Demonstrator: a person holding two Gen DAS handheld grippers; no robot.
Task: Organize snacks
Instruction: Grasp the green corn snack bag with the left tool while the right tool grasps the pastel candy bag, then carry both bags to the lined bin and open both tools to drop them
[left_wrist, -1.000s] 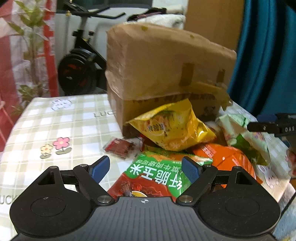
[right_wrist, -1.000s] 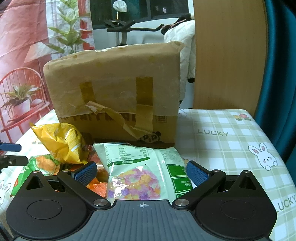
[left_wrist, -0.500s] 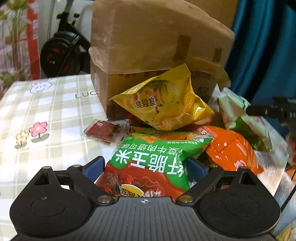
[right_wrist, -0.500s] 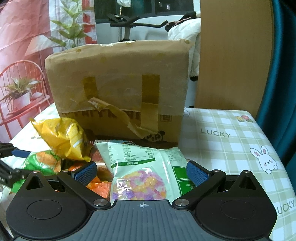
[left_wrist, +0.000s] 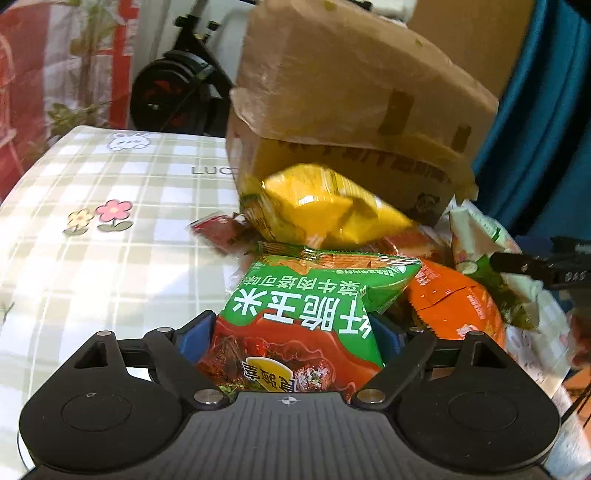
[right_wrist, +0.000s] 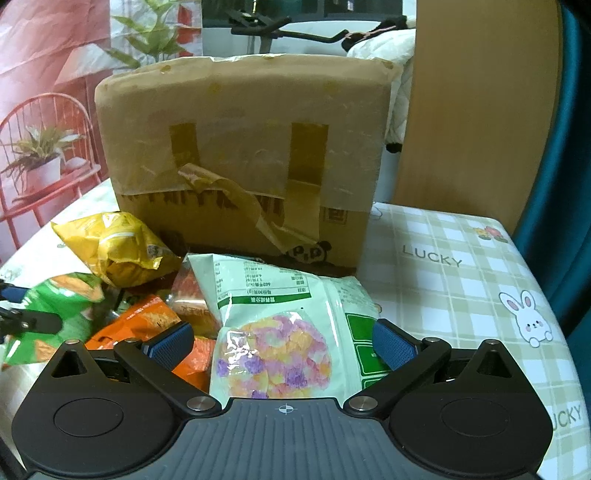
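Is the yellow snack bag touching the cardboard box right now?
Cannot tell. In the right wrist view the yellow snack bag overlaps the cardboard box edge, with no clear contact or gap; the left wrist view is blurred there.

A green-and-red snack bag (left_wrist: 306, 314), a yellow bag (left_wrist: 321, 206) and an orange bag (left_wrist: 454, 299) are seen; the tablecloth (left_wrist: 110, 258) is checked beige and white; the box (right_wrist: 240, 155) is brown.
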